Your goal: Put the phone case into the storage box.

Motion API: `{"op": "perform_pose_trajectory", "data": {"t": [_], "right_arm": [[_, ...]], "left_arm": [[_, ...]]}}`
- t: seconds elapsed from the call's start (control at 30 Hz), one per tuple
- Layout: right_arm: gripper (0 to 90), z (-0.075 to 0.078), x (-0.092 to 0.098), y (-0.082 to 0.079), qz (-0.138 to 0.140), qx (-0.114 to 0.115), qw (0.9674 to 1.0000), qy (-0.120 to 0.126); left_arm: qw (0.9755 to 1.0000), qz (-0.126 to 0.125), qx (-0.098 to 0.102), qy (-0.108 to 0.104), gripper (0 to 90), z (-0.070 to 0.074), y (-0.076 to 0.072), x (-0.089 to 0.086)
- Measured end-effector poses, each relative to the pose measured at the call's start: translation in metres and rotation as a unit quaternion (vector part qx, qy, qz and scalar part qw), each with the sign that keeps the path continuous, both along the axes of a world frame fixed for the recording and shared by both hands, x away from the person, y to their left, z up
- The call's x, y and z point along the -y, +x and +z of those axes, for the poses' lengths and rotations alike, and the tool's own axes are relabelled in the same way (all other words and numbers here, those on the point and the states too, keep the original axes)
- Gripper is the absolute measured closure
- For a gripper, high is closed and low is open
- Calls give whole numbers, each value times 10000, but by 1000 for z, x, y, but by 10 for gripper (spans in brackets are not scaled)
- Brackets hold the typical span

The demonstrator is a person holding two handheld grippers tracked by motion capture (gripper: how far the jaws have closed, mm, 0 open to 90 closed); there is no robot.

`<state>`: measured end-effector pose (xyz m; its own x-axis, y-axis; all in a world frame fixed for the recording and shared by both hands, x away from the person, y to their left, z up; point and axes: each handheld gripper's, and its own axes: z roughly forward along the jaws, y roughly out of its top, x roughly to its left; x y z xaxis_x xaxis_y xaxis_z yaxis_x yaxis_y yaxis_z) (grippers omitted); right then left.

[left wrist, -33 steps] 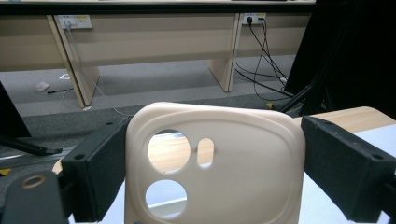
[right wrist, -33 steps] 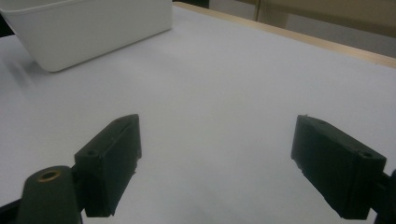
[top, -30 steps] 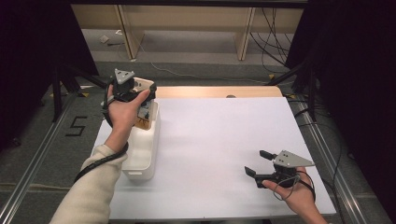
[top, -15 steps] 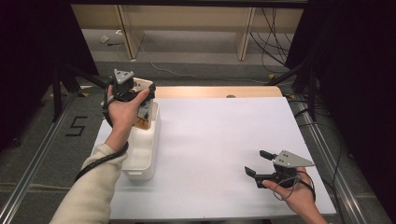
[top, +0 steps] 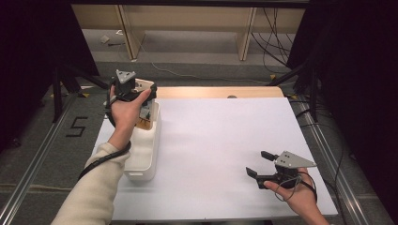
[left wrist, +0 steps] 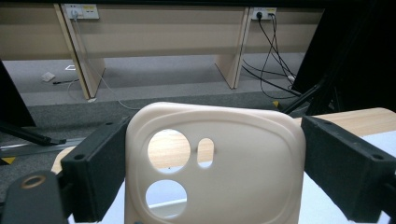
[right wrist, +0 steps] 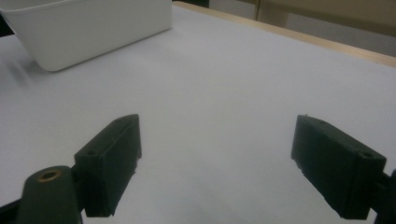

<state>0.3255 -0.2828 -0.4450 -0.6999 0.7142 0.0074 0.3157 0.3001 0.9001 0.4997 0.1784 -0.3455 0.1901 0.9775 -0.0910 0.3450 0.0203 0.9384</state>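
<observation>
Nothing much has moved since the earlier frames: left hand sits at the same spot over the bin's far end, right hand same place near the table's front right corner.

Phone case (left wrist: 215, 163), cream, camera cut-outs facing the left gripper view, stands upright between the left gripper (left wrist: 210, 172) fingers (left wrist: 95, 172). Both pads press on its side edges, so it is pinched across its width. Its lower end runs out of that view at the bottom. In the high view the case (top: 144, 86) shows as a pale edge just past the left hand (top: 126, 105), held above the far end of the bin (top: 141, 161).

Bin is white, oblong, on the left side of the table (top: 220, 140), long axis running away from the person. At its far end there is something grey and brownish under the hand; too covered to tell what. The near part looks bare.

Right gripper (top: 259, 163) rests low over the table near the front right, well apart from the bin. Its fingers (right wrist: 109, 161) are spread wide with just white table surface between them. Bin corner (right wrist: 93, 28) sits top left in the right gripper view, cut off by the frame.
</observation>
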Motion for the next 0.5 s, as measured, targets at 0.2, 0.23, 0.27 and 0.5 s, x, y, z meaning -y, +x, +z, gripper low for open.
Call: {"op": "perform_pose_trajectory", "data": {"t": [0.2,0.23,0.27,0.5], "right_arm": [[171,0,0,0,1,0,10000,0],[171,0,0,0,1,0,10000,0],[171,0,0,0,1,2,10000,0],[171,0,0,0,1,3,10000,5]], "left_arm": [[10000,32,-24,-23,111,-1,3,0],[10000,34,-24,-23,111,-1,3,0],[10000,30,-28,-16,111,-1,4,0],[10000,61,-49,-47,111,-2,7,-1]]}}
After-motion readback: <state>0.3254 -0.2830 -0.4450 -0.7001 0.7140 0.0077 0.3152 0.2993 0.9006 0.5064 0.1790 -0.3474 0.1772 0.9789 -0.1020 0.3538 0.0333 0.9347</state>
